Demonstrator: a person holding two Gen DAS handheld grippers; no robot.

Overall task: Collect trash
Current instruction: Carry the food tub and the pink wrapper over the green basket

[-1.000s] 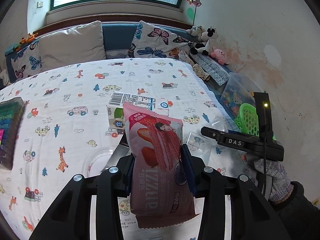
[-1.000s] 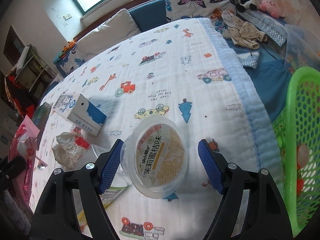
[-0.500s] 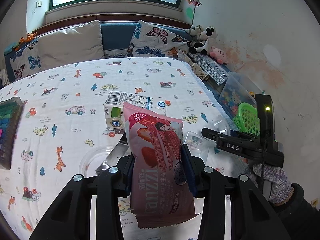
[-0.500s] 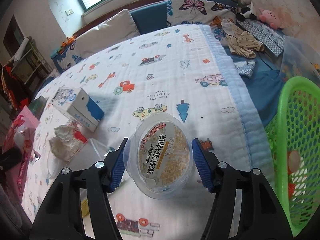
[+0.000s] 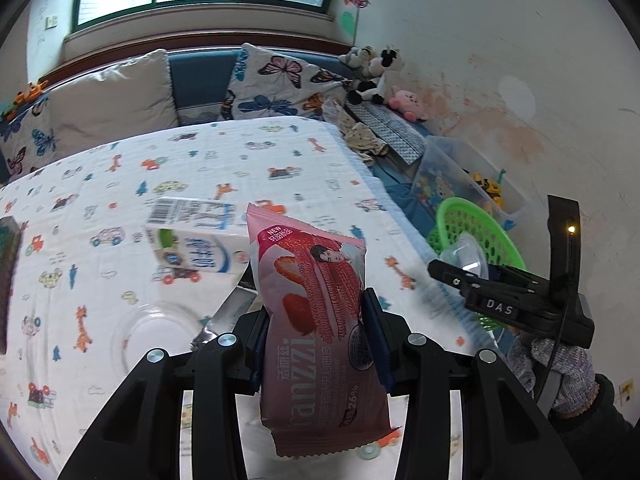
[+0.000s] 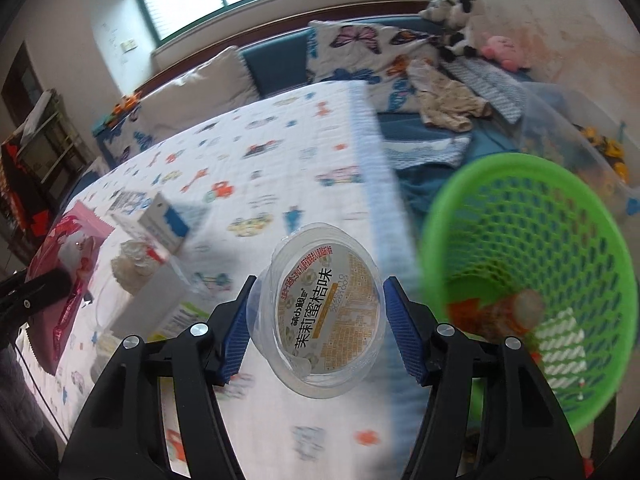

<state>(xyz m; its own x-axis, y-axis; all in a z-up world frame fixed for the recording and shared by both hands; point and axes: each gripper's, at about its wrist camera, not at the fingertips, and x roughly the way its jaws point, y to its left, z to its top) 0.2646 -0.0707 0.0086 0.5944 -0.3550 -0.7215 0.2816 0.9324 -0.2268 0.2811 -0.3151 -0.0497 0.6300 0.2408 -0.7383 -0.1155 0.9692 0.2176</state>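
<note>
right gripper (image 6: 316, 316) clamped on the cup (image 6: 320, 312), left (image 5: 316, 344) pinching the wrapper (image 5: 320, 328), next up is dropping both in the basket (image 6: 532, 280)

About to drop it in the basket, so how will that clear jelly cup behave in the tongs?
The clear jelly cup looks thin-walled, so it probably flexes if squeezed. Smooth plastic may slip against the right tongs. It looks empty, likely light, dropping easily into the green basket.
</note>
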